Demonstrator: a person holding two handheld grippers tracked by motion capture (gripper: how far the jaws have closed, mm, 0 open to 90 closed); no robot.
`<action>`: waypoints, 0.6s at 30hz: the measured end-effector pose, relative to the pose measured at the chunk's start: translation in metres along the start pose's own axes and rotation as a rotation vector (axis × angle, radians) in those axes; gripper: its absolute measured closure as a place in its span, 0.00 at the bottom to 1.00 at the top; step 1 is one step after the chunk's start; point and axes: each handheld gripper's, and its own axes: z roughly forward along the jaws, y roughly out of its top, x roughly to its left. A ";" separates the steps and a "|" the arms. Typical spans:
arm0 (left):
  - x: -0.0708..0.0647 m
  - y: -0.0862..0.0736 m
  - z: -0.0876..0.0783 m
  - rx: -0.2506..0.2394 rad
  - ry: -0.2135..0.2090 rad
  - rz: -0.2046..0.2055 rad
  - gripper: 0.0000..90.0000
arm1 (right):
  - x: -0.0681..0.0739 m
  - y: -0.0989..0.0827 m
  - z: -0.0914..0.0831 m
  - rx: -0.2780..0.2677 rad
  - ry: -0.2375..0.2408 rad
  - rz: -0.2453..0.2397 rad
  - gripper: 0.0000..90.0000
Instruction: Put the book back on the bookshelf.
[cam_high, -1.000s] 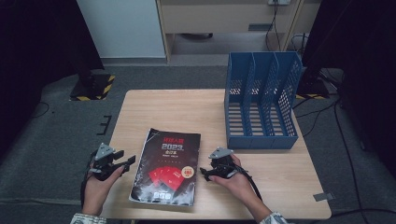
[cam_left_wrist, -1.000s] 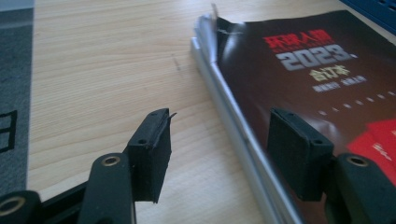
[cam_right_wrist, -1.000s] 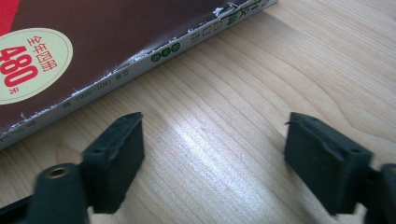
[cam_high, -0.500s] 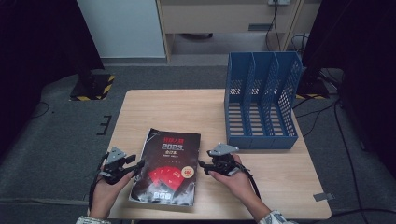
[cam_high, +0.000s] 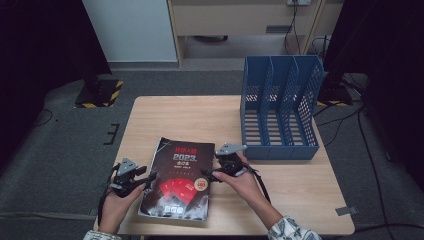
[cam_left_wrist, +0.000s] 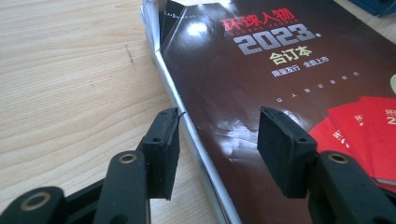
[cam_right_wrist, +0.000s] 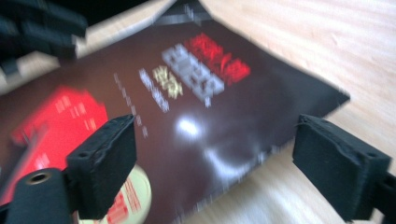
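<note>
Here, a dark magazine (cam_high: 177, 181) is flanked by two hand-held grippers on a wooden surface (cam_high: 200, 117).

The left gripper (cam_high: 148, 178) is set astride the magazine's left edge, fingers (cam_left_wrist: 162, 149) parted and having just closed slightly without pressing it. The right gripper (cam_high: 209, 175) is held over the right edge, fingers (cam_right_wrist: 100, 163) having just spread wide, nothing gripped. A blue file rack (cam_high: 280, 112) is seen behind.

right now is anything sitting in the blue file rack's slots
No, in the high view the blue file rack shows bare compartments, while the magazine lies flat on the table in front of it.
</note>
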 end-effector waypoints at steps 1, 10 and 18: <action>0.001 0.000 0.000 0.002 -0.002 -0.003 0.54 | 0.001 -0.003 -0.001 0.017 -0.009 -0.019 0.18; -0.003 0.000 0.010 0.047 -0.022 0.018 0.54 | 0.006 -0.020 0.001 0.048 0.019 0.031 0.21; -0.001 0.002 0.015 0.064 -0.034 0.006 0.54 | 0.004 -0.029 0.008 0.066 0.077 0.091 0.20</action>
